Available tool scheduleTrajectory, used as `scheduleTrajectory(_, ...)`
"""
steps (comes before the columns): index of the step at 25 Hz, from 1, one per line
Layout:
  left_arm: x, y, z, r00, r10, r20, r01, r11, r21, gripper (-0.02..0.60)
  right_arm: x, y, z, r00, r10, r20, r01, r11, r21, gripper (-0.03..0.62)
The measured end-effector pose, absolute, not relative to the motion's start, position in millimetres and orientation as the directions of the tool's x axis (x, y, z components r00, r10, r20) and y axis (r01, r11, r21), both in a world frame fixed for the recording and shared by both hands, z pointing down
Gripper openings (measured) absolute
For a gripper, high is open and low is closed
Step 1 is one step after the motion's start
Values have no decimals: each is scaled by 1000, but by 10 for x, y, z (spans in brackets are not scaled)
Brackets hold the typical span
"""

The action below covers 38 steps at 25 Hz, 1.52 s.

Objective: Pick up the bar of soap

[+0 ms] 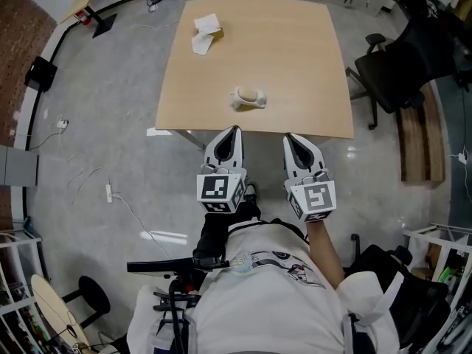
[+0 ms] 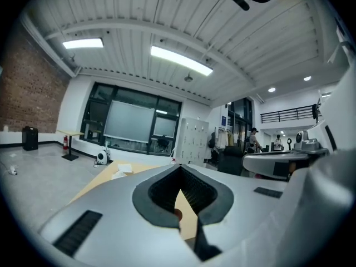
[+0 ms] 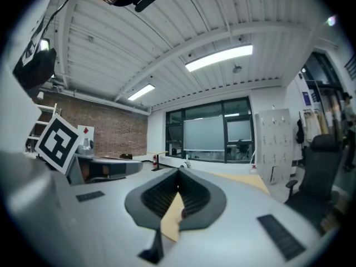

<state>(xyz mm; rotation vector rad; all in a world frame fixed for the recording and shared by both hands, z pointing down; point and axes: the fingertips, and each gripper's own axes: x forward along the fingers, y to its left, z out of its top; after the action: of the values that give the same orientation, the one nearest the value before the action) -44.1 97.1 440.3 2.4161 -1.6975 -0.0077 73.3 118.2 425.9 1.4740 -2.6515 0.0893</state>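
The bar of soap (image 1: 248,98) is a pale cream lump lying on the wooden table (image 1: 295,50), near the middle of its front half. Both grippers hover side by side at the table's near edge, pointing toward the soap and short of it. My left gripper (image 1: 234,130) has its jaws closed tip to tip with nothing in them, and in the left gripper view its fingertips (image 2: 181,167) meet over the tabletop. My right gripper (image 1: 289,137) is shut and empty as well, its tips (image 3: 178,171) touching. The soap lies a short way ahead, between the two.
Crumpled white paper (image 1: 206,32) lies at the table's far left. A black office chair (image 1: 398,65) stands to the right of the table, with a wooden bench (image 1: 413,139) beside it. Cables and a power strip (image 1: 109,193) trail on the grey floor at left.
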Motion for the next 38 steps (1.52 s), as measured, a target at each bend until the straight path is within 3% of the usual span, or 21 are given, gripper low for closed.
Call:
scheduleTrajectory(13,-669,276,4740,395,-894,211,-912,-353,210,5,372,475,4478,-530,-819,218,-840,543,-2,4)
scheduleTrajectory(29,-529,-617,4870,279,-927,250,-956,-242,169,5,489,-460,4724,-646,-727,232,-755,654,-53,5)
scheduleTrajectory(38,-456,-823,5528,215,-881,421,-972,-149,184,5,655,-806,5421,-670,-641,375,-724,677,-135,5)
